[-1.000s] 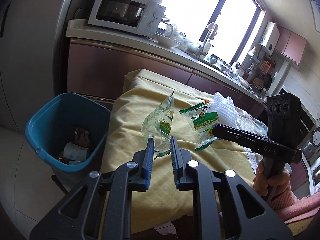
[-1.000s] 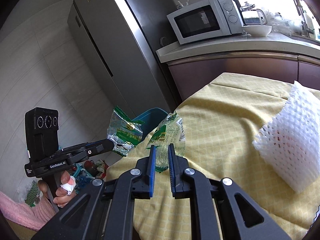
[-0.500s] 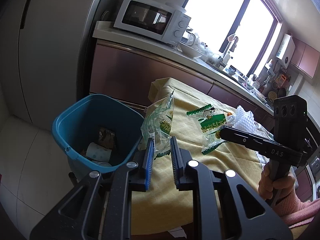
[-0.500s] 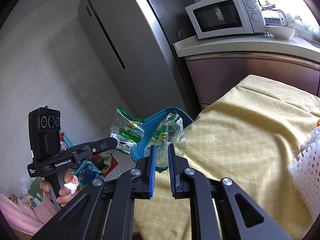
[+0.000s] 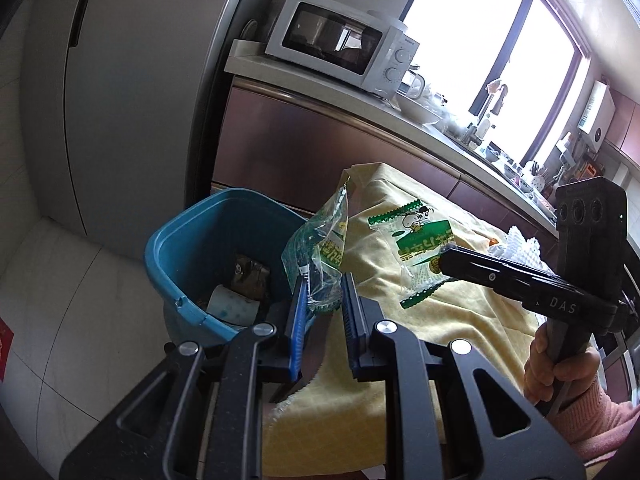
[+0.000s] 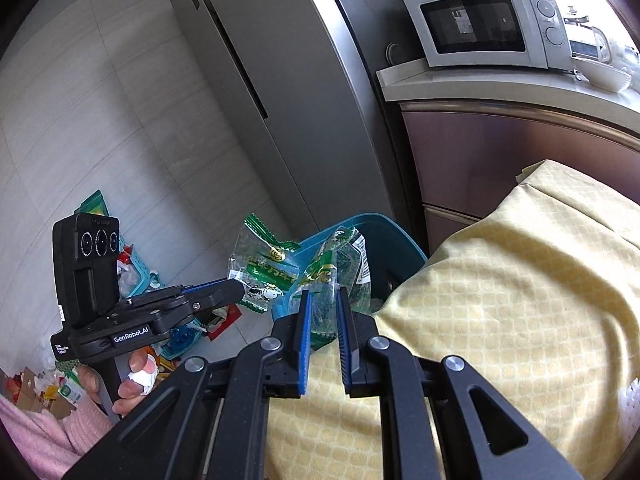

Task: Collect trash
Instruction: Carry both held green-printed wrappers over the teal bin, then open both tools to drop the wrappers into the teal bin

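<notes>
Both grippers [image 5: 323, 300] [image 6: 323, 312] pinch 2 flimsy wrappers [image 5: 320, 248] [image 6: 340, 264]; release short and they'll flutter past the bin [image 5: 176, 240].

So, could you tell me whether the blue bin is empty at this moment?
No, the blue bin already holds trash, including a brown wrapper and a white dotted roll.

Both tongs are matte black with blue ribbed pads and silver screws: left tongs [image 5: 322, 280], right tongs [image 6: 322, 300]. White "GenRobot.AI" and "DAS" lettering; pink sleeves; a bandaged fingertip [image 6: 141, 376].
</notes>
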`<state>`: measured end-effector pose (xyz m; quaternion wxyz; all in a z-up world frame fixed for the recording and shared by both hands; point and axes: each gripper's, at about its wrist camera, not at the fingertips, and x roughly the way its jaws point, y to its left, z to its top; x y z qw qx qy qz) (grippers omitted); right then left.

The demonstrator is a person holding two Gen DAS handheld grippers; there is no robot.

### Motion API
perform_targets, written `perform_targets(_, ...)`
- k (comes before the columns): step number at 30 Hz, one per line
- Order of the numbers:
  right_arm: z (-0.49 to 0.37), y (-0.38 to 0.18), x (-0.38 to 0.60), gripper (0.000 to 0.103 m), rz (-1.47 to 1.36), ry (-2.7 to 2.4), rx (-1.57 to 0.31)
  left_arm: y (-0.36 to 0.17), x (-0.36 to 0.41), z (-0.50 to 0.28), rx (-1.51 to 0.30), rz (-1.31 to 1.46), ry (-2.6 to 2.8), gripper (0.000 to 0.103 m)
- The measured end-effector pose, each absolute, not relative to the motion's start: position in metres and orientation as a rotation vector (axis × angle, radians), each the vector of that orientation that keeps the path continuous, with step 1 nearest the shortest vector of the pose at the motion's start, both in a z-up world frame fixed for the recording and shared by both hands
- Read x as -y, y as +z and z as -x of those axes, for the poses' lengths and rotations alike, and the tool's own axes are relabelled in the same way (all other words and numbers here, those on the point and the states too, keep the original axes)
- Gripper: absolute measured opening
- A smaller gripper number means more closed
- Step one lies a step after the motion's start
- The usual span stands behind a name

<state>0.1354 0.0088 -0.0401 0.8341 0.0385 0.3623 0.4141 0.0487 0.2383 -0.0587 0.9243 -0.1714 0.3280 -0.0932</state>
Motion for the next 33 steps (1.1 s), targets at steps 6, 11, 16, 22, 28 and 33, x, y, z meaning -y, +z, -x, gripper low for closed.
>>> perform_targets(6,-0.146,-0.044,-0.023,0.011,-0.066,0.878,-0.791,-0.066,-0.25,-0.058,-0.69,0.363,-0.151,0.017)
perform_targets(11,-0.158,-0.051,-0.035,0.011,-0.054,0.87,-0.817,-0.077,-0.254,-0.071,-0.725,0.376,-0.135,0.017)
perform_targets(16,-0.169,-0.059,-0.051,0.011,-0.035,0.864,-0.847,-0.087,-0.256,-0.081,-0.752,0.381,-0.117,0.017)
perform_targets(22,-0.181,-0.072,-0.063,0.011,-0.018,0.845,-0.892,-0.099,-0.259,-0.093,-0.779,0.38,-0.097,0.017)
perform_targets(28,-0.189,-0.085,-0.072,0.012,-0.008,0.821,-0.933,-0.11,-0.259,-0.102,-0.8,0.376,-0.086,0.017)
perform_targets(33,-0.198,-0.089,-0.079,0.014,-0.002,0.808,-0.953,-0.117,-0.259,-0.109,-0.817,0.382,-0.084,0.018)
